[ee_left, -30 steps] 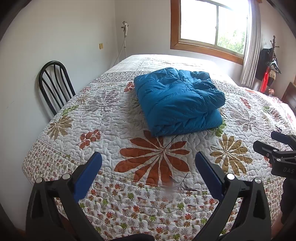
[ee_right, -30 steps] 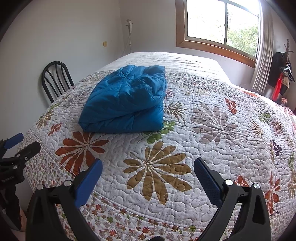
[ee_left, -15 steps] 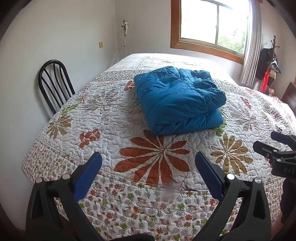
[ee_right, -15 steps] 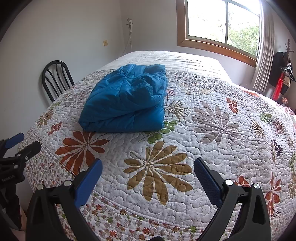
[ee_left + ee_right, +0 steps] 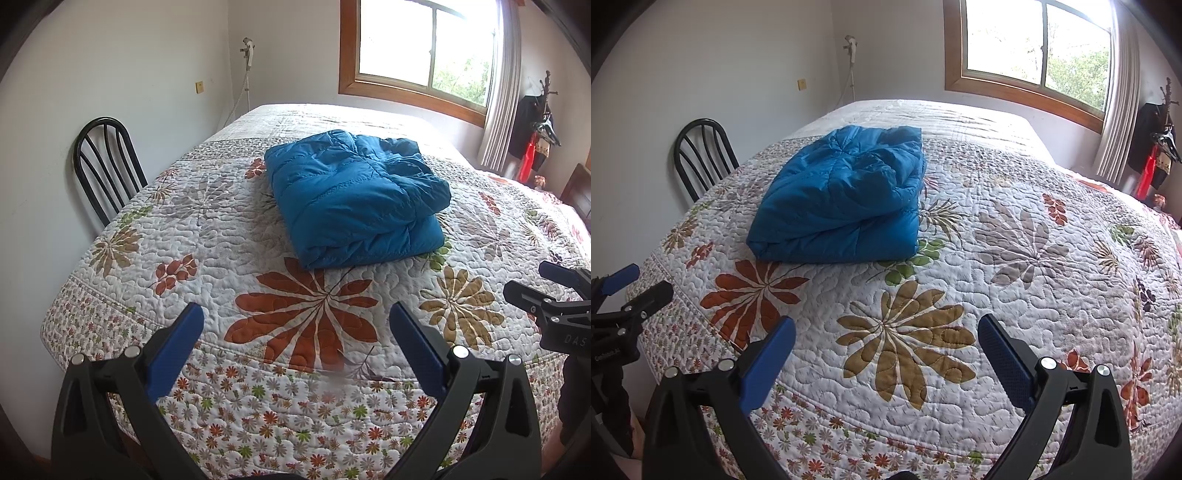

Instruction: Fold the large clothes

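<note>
Blue jacket: a quilted puffer jacket (image 5: pixel 354 195), folded into a thick squarish bundle, lies on the bed well ahead of both tools; in the right wrist view (image 5: pixel 846 195) it sits toward the left half of the quilt.
Left tool pose: the left tool (image 5: pixel 295 325) is held level at the foot of the bed, pointing forward over the quilt's edge toward the jacket; it also shows at the left border of the right wrist view (image 5: pixel 637 282).
Left tool opening: jaws spread wide, blue pads (image 5: pixel 177 347) far apart, nothing between them and touching nothing.
Right tool pose: the right tool (image 5: pixel 886 336) is held beside the left one, aimed across the quilt with the jacket off to its left; its tips show at the right border of the left wrist view (image 5: pixel 535 280).
Right tool opening: wide apart as well, empty, clear of the quilt.
Bed: floral quilt (image 5: pixel 207 236) with a large rust-red flower (image 5: pixel 306 314) just in front of the jacket.
Chair: black metal chair (image 5: pixel 105 166) against the wall, just beside the bed's left side.
Window: wood-framed window (image 5: pixel 1030 48) behind the bed, curtain at its right.
</note>
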`<state>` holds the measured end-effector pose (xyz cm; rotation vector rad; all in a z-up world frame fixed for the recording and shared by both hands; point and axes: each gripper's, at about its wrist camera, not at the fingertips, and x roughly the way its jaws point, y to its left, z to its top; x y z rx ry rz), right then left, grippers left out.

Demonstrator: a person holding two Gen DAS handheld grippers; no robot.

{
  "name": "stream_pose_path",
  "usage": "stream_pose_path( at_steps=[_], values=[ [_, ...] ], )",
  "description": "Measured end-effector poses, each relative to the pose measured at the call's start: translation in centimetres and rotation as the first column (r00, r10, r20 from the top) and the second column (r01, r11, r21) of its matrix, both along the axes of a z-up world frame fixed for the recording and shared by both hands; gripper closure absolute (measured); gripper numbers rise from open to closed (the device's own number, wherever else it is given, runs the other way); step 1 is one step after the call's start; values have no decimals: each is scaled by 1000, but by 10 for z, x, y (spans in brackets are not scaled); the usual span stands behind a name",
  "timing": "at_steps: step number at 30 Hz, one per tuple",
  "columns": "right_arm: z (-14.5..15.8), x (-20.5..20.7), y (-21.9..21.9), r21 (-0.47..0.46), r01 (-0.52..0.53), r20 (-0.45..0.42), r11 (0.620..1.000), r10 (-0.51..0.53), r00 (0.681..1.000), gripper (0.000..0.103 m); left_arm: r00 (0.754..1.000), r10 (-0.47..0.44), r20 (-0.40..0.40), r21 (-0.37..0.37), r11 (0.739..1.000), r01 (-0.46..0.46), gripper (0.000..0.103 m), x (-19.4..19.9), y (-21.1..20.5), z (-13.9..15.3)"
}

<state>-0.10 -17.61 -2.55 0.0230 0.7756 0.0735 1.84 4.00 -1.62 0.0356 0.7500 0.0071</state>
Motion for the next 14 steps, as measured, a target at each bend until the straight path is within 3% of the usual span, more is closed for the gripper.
stream_pose_path(
  at_steps=[14],
  values=[
    [-2, 2, -6, 2, -1, -4, 1000, 1, 1000, 4, 1000, -2, -7, -1, 1000, 2, 3, 3, 0, -2]
  ],
)
